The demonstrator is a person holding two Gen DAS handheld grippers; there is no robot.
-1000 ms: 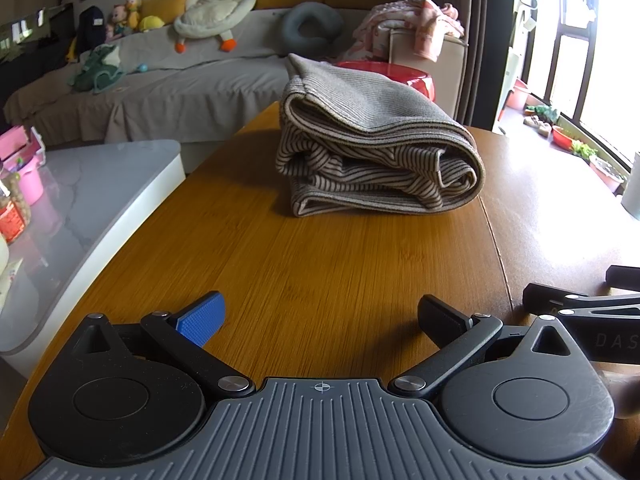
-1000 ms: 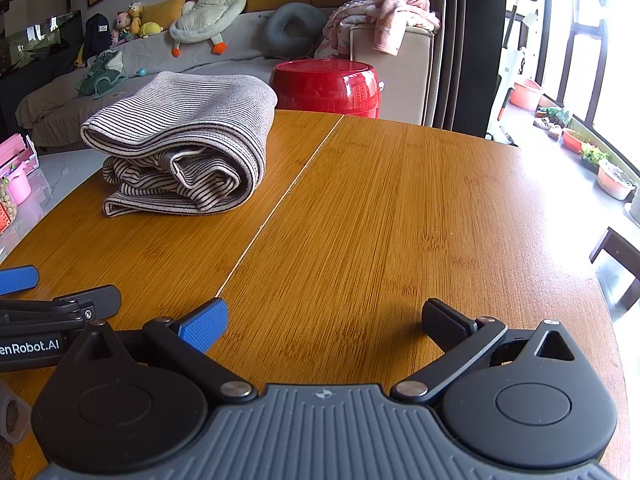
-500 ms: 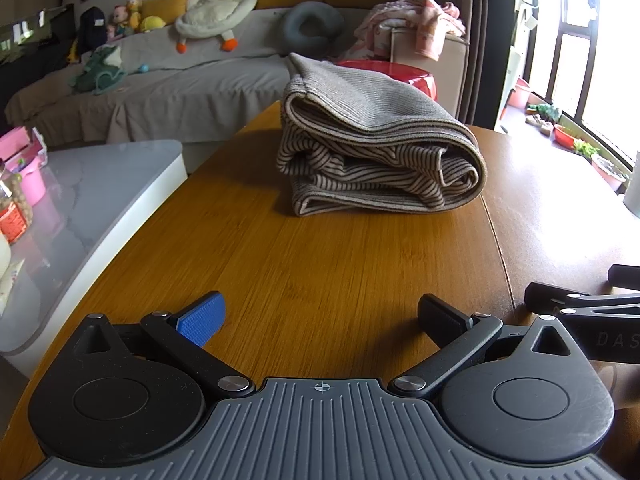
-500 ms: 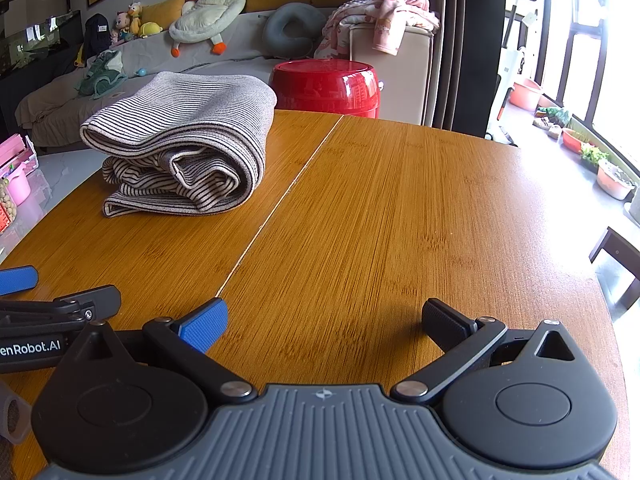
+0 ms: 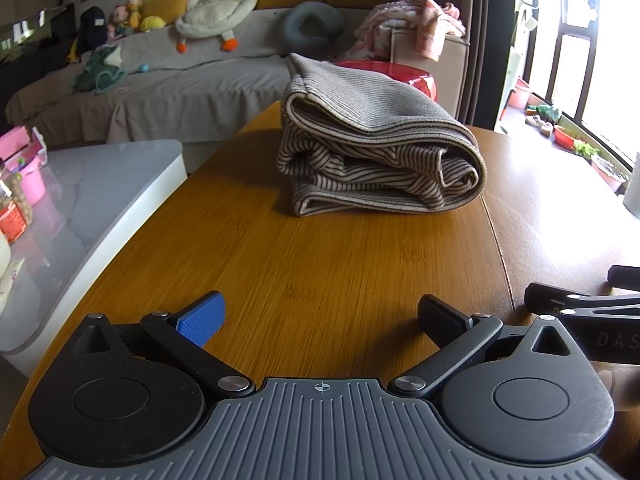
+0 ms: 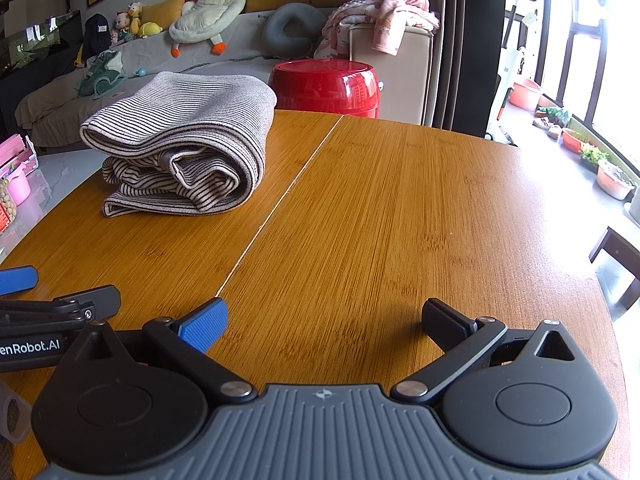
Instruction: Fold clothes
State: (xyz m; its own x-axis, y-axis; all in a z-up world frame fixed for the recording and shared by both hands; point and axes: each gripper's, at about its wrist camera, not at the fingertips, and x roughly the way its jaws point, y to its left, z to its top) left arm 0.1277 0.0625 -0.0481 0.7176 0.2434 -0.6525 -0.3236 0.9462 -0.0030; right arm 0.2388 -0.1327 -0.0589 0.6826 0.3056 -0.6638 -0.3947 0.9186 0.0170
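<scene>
A striped grey-and-black garment (image 5: 376, 152) lies folded in a thick bundle on the wooden table (image 5: 320, 264), near its far edge. The right wrist view has the same garment (image 6: 184, 148) at the left of the table (image 6: 400, 220). My left gripper (image 5: 320, 316) hovers open over bare wood at the near side, well short of the bundle, nothing between its fingers. My right gripper (image 6: 324, 320) is open too, beside the left one and to the right of the table's seam. Each gripper's fingers (image 6: 60, 304) show at the edge of the other's view.
A grey marble-topped side table (image 5: 88, 200) with pink containers stands to the left. Behind the wooden table are a red drum-shaped stool (image 6: 326, 84), a sofa (image 5: 160, 92) with plush toys, and a beige box draped with pink cloth (image 6: 380, 20). Windows and floor clutter lie to the right.
</scene>
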